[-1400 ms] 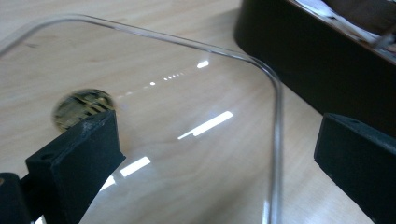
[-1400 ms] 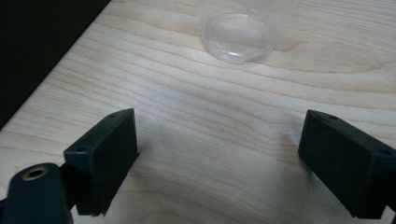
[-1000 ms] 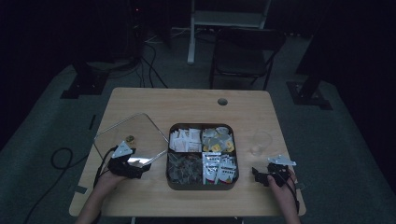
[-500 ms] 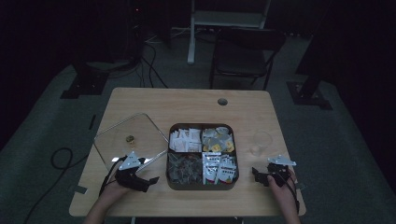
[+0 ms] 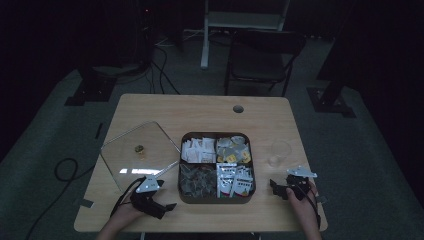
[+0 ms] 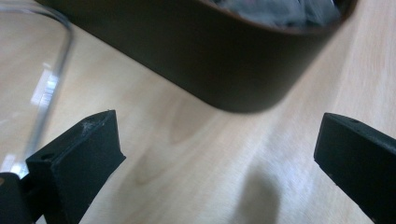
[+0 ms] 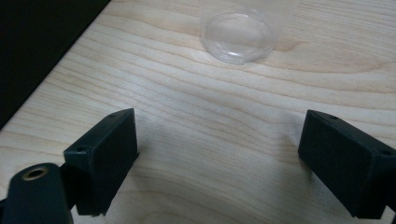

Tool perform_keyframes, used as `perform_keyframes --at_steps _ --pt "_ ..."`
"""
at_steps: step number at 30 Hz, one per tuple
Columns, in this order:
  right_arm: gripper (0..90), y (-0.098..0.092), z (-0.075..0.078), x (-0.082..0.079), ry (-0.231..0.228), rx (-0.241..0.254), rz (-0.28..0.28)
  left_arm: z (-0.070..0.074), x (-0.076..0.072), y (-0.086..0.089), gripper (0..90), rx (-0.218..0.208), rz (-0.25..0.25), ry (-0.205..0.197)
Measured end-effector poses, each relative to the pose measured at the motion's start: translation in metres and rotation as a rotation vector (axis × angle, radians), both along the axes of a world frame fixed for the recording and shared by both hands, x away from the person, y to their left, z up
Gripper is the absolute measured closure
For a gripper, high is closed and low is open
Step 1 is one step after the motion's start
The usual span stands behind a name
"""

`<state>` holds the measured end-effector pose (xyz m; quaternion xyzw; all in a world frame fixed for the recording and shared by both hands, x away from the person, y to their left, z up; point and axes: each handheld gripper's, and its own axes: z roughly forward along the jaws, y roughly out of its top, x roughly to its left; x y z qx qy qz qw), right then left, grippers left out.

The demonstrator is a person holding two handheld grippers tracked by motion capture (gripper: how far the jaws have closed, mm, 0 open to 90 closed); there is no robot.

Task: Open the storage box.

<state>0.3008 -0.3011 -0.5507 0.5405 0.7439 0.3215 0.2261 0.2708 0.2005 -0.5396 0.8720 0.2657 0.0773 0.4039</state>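
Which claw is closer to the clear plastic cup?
Right. The right claw sits just in front of the clear plastic cup, jaws open toward it. The left claw is across the dark brown compartment tray, by the glass lid.

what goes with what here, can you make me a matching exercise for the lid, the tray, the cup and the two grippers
Things:
1. glass lid
2. brown tray
3. clear cup
4. left gripper
5. right gripper

Places or states:
a. table centre, four compartments of packets
b. flat on the table, left of the tray
c. open, just below the cup
d. upright, right of the tray
e. open, near the tray's near-left corner

Pairs: 1-b, 2-a, 3-d, 4-e, 5-c
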Motion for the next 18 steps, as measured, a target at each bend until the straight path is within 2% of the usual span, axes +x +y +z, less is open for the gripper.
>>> perform_keyframes --at_steps 5,9,13,18 --pt "11.2 0.0 0.0 0.0 0.0 0.0 0.0 -0.0024 -0.0029 -0.0053 1.3 0.042 -0.013 -0.003" --pt "11.2 0.0 0.0 0.0 0.0 0.0 0.0 -0.0057 -0.0027 -0.0057 1.3 0.088 0.013 -0.025" --pt "11.2 0.0 0.0 0.0 0.0 0.0 0.0 -0.0066 0.0002 -0.0044 1.3 0.1 0.041 -0.022" --pt "11.2 0.0002 0.0 -0.0001 0.0 -0.001 0.007 -0.007 0.0026 -0.0029 1.6 0.088 0.066 0.001"
